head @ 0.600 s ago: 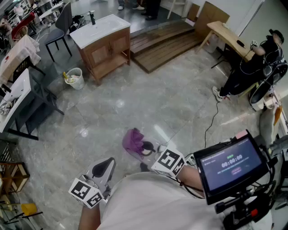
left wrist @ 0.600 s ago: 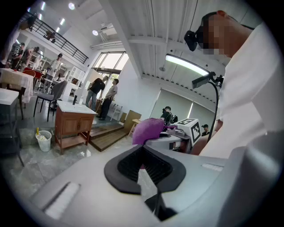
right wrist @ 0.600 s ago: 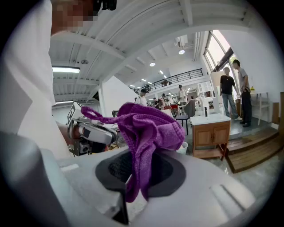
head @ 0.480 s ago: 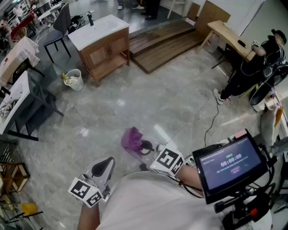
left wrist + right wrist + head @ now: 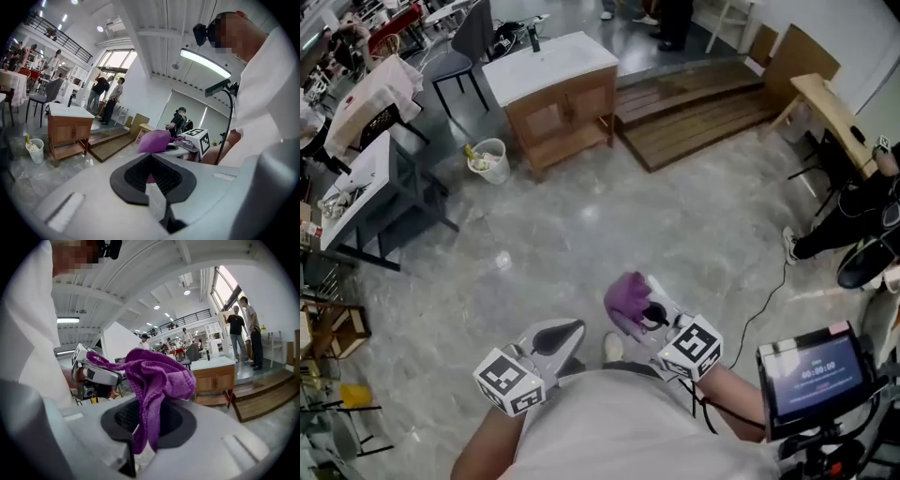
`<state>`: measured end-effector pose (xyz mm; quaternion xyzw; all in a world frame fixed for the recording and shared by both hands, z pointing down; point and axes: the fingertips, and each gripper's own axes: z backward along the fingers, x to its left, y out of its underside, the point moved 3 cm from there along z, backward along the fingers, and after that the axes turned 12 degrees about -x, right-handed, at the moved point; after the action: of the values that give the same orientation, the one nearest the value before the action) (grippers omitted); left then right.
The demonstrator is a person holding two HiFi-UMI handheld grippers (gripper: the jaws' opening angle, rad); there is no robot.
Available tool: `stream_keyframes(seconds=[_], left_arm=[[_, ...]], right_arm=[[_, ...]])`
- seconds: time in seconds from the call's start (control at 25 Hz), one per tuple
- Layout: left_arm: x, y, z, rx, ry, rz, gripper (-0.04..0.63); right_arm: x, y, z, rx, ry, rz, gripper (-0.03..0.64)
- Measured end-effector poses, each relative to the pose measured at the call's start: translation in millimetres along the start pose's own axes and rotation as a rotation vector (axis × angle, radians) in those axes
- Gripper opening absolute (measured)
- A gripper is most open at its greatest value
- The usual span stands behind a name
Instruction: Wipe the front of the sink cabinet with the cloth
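Cloth [image 5: 627,298], purple and crumpled, sits pinched in the right tongs [image 5: 649,314], low in the head view just ahead of the person's white shirt. In the right gripper view the cloth [image 5: 157,376] rises out of the closed right tongs [image 5: 145,420] and flops over in a loose bunch, with a narrow tail hanging down between the dark pads. The left tongs [image 5: 562,335] are beside them, near but apart, pressed together with nothing held. The left gripper view shows those pads meeting along 1 line [image 5: 150,176], with the cloth [image 5: 154,140] visible beyond them. The sink cabinet [image 5: 558,108] stands well apart from both tongs, across a grey stone floor [image 5: 581,220]. It is brown wood with 2 front doors, an open lower shelf and a white counter [image 5: 546,67]. A white bin [image 5: 490,159] stands just beside the cabinet's left end, and a low wooden platform [image 5: 694,108] lies near its right end. In the left gripper view the sink cabinet [image 5: 68,131] shows its front, with 2 people [image 5: 107,101] standing behind it.
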<state>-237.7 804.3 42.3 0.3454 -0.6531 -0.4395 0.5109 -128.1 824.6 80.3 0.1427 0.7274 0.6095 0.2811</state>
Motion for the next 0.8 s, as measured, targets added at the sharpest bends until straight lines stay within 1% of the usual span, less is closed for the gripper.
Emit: stream_keyframes(seconds=[0.16, 0.28, 0.4, 0.52, 0.64, 0.8], left_arm=[[21, -7, -34, 0.026, 0.040, 0.004, 0.005], [59, -17, -52, 0.013, 0.053, 0.004, 0.005], [114, -31, -65, -0.016, 0.058, 0.014, 0.005], [177, -47, -80, -0.017, 0.064, 0.033, 0.005], [236, -74, -94, -0.013, 0.106, 0.057, 0.005], [313, -106, -112, -0.006, 0.157, 0.037, 0.005]], right_arm=[[-42, -4, -12, 0.004, 0.031, -0.028, 0.075], [-73, -2, -36, 0.005, 0.056, -0.031, 0.075], [-106, -2, -79, 0.026, 0.068, -0.011, 0.075], [-141, -14, -128, 0.059, 0.090, 0.006, 0.075], [-175, -35, -181, 0.078, 0.116, 0.016, 0.077], [-220, -56, -264, 0.121, 0.085, 0.059, 0.075]])
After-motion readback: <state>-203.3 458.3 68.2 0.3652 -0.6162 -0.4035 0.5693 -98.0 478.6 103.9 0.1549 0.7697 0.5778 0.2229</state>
